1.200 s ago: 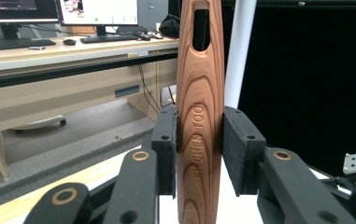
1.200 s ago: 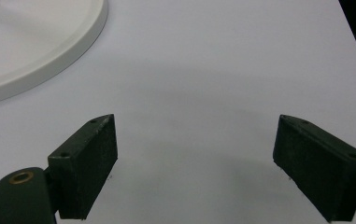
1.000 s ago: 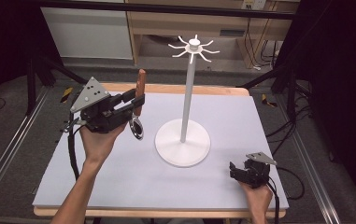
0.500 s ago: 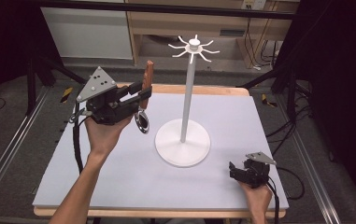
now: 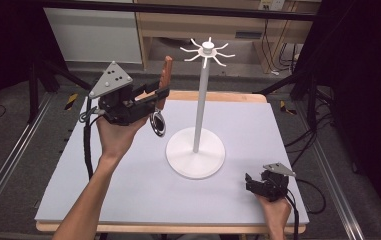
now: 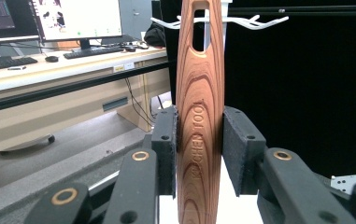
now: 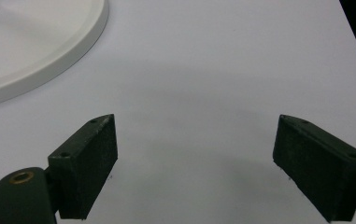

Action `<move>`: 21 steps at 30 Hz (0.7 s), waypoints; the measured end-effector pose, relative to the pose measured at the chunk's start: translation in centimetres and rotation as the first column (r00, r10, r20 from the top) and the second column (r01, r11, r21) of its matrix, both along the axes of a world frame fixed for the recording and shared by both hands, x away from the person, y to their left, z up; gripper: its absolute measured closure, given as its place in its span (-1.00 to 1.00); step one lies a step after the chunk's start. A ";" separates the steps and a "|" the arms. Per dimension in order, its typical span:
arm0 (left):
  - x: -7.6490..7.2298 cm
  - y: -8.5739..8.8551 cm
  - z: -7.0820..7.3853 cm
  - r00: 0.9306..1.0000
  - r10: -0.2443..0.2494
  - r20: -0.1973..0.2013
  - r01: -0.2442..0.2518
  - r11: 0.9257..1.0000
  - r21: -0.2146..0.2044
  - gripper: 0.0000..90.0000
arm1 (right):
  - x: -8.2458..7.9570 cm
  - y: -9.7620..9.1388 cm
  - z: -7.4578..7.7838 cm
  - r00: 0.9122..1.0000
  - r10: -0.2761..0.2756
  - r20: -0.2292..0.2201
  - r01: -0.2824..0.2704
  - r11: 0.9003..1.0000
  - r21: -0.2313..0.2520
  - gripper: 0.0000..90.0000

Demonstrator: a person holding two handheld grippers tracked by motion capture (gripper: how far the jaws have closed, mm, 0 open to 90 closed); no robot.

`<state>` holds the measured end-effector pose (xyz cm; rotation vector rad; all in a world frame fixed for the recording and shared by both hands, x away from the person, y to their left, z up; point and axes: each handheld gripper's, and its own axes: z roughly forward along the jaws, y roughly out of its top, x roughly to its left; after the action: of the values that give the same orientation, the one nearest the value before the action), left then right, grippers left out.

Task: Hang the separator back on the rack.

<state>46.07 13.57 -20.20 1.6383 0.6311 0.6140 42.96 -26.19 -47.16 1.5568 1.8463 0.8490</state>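
White table (image 5: pixel 128 190), claw-held wooden utensil (image 6: pixel 199 116)

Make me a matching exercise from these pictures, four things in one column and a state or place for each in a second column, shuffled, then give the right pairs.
Things:
1. left claw
2. right claw
3. wooden-handled utensil
4. white hook stand

States or places:
A. stands in the middle of the table
B. held upright, slotted end up
C. open, low over the table's near right corner
D. shut on a wooden handle, raised off the table

Pairs: 1-D, 2-C, 3-B, 4-A
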 end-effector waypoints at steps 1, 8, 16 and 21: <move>0.0 0.0 0.0 1.000 0.000 0.000 0.000 1.000 0.000 0.49 | 0.0 0.0 0.0 1.000 0.000 0.000 0.000 1.000 0.000 -0.68; 0.5 -0.8 0.3 1.000 -0.007 -0.002 0.007 1.000 0.008 0.49 | 0.0 0.0 0.0 1.000 0.002 0.000 -0.002 1.000 -0.001 -0.68; 0.9 -1.5 0.8 1.000 -0.011 -0.004 0.011 1.000 0.007 0.49 | 0.0 0.0 0.0 1.000 0.001 0.000 -0.001 1.000 0.001 -0.68; 1.1 -1.9 0.7 1.000 -0.017 -0.010 0.017 1.000 0.011 0.49 | 0.0 -0.1 0.0 1.000 0.000 -0.001 0.000 1.000 0.000 -0.68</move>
<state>47.14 11.71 -19.45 1.6563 0.6216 0.5977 42.97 -26.24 -47.14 1.5573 1.8466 0.8487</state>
